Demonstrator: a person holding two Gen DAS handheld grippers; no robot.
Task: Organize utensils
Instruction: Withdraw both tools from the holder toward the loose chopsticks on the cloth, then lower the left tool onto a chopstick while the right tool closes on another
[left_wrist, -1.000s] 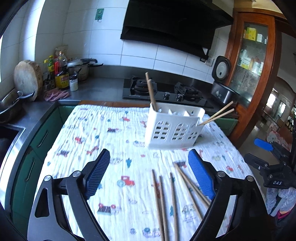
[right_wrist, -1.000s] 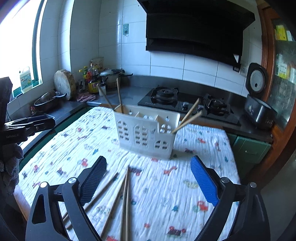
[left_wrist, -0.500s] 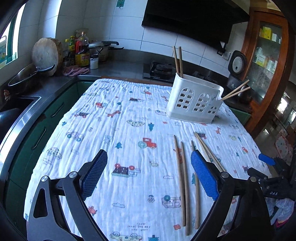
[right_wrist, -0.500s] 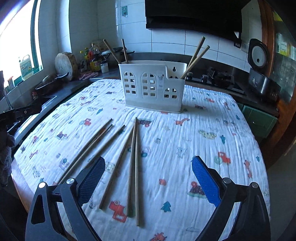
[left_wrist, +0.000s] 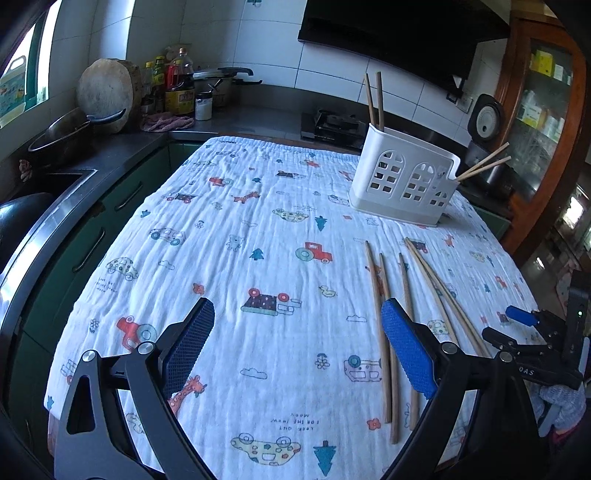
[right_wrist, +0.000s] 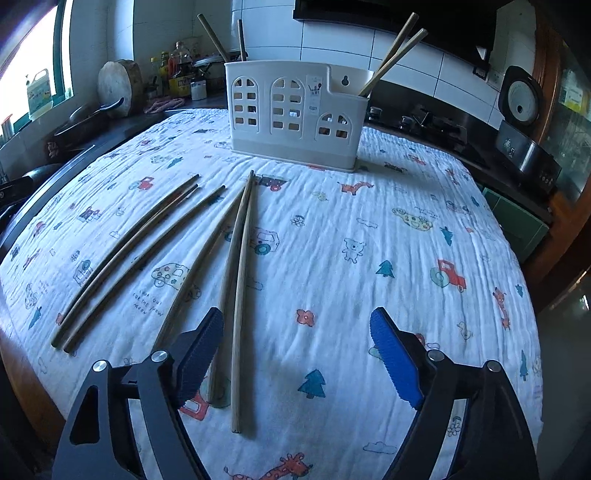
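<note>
Chopsticks (right_wrist: 236, 280) lie loose on the cloth (right_wrist: 369, 236), now nearer the right gripper (right_wrist: 297, 354), which has dropped low, jaws wide and empty (left gripper (left_wrist: 295, 343) likewise); a pickup toward the holder (right_wrist: 295, 110) looks imminent.

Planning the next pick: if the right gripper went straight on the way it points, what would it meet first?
Probably the cloth; the right gripper is open, and the nearest chopstick lies just left of its centre line. The holder stands further on. Depth is uncertain.
</note>
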